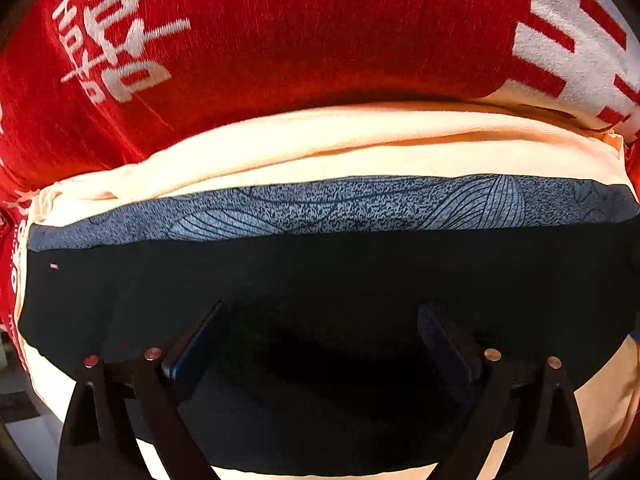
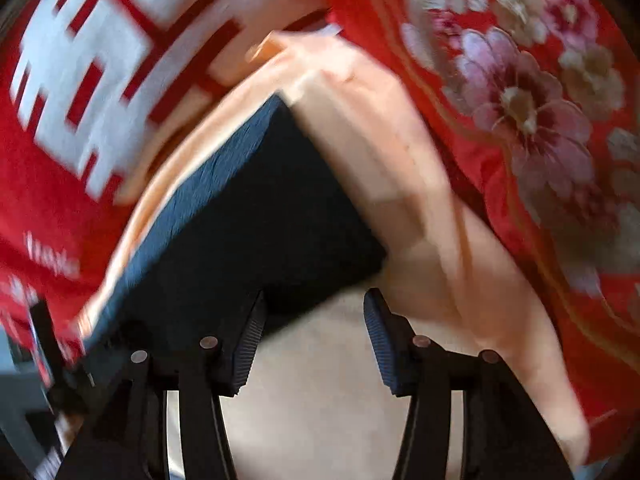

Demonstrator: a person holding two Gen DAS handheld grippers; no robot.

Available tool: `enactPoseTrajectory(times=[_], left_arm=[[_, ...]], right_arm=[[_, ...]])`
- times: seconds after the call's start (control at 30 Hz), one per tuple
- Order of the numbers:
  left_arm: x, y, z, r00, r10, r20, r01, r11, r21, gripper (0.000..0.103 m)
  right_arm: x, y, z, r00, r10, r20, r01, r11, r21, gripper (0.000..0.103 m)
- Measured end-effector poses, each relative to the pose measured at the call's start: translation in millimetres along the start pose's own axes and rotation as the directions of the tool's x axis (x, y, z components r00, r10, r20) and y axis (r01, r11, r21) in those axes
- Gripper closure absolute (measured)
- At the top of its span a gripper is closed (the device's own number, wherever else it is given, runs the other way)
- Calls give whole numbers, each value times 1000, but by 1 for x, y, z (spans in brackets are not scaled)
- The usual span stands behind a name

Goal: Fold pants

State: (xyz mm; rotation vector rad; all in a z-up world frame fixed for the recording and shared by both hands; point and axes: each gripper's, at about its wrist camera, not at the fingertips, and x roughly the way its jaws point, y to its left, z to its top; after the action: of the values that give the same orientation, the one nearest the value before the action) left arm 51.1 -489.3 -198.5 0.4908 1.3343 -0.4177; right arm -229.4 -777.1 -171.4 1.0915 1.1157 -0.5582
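The black pants (image 1: 320, 280) lie folded, with their grey patterned waistband (image 1: 340, 204) along the far edge. My left gripper (image 1: 322, 340) points down over the black fabric, jaws wide open, with only flat cloth under the gap. The right wrist view is blurred. In it a corner of the pants (image 2: 256, 208) with its blue-grey band (image 2: 192, 196) lies just ahead of my right gripper (image 2: 314, 340). That gripper is open, with bare cream cloth showing between its fingers; its left finger (image 2: 248, 344) sits at the pants' near edge.
The pants rest on a cream cloth (image 1: 320, 148) spread over a red blanket with white lettering (image 1: 280, 32). A red floral quilt (image 2: 540, 120) lies to the right in the right wrist view. The floor shows at the lower left (image 1: 24, 432).
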Motion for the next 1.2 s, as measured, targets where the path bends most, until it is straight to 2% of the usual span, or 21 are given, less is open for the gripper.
enactPoseTrajectory(times=[0.03, 0.07, 0.1, 0.13, 0.23, 0.3, 0.37, 0.43, 0.5, 0.57, 0.7, 0.83, 1.2], left_arm=[[2, 0, 0, 1000, 1, -1, -1, 1000, -1, 7], [3, 0, 0, 1000, 6, -7, -6, 1000, -3, 7], [5, 3, -1, 1000, 6, -10, -6, 1000, -8, 7], [3, 3, 0, 1000, 2, -8, -3, 1000, -12, 7], [-3, 0, -1, 1000, -4, 17, 4, 1000, 12, 7], [2, -3, -4, 1000, 9, 9, -9, 999, 36, 7], [8, -5, -5, 1000, 3, -1, -3, 999, 37, 7], [9, -1, -7, 1000, -9, 1, 9, 1000, 20, 7], [5, 6, -8, 1000, -2, 5, 2, 1000, 16, 7], [-1, 18, -11, 1000, 10, 9, -11, 1000, 23, 7], [-4, 48, -25, 1000, 15, -7, -15, 1000, 2, 7], [-7, 63, -33, 1000, 13, -5, -13, 1000, -23, 7], [-16, 138, -55, 1000, -6, 25, 7, 999, -37, 7]], right_arm=[[9, 1, 12, 1000, 12, -4, -11, 998, 56, 51], [11, -6, 15, 1000, 19, -3, -19, 995, 102, 60], [9, -11, 19, 1000, -4, 4, 3, 994, 106, 75], [4, -11, 11, 1000, -24, 16, 23, 997, 71, 81], [-27, 7, 23, 996, 1, 93, 4, 999, -51, 88], [-29, 8, 23, 995, -29, 91, 39, 993, -111, 88], [-7, 0, 17, 997, -66, 44, 69, 994, -87, 87], [6, -9, 8, 994, -108, 9, 109, 991, -77, 77], [-4, -9, 4, 990, -136, 44, 140, 985, -103, 66], [-22, -2, 0, 979, -189, 81, 200, 968, -153, 63], [-32, 15, -12, 977, -201, 75, 213, 955, -208, 62], [-14, 44, -29, 975, -212, 66, 222, 948, -227, 62], [39, 151, -84, 990, -142, 27, 142, 926, -350, 62]])
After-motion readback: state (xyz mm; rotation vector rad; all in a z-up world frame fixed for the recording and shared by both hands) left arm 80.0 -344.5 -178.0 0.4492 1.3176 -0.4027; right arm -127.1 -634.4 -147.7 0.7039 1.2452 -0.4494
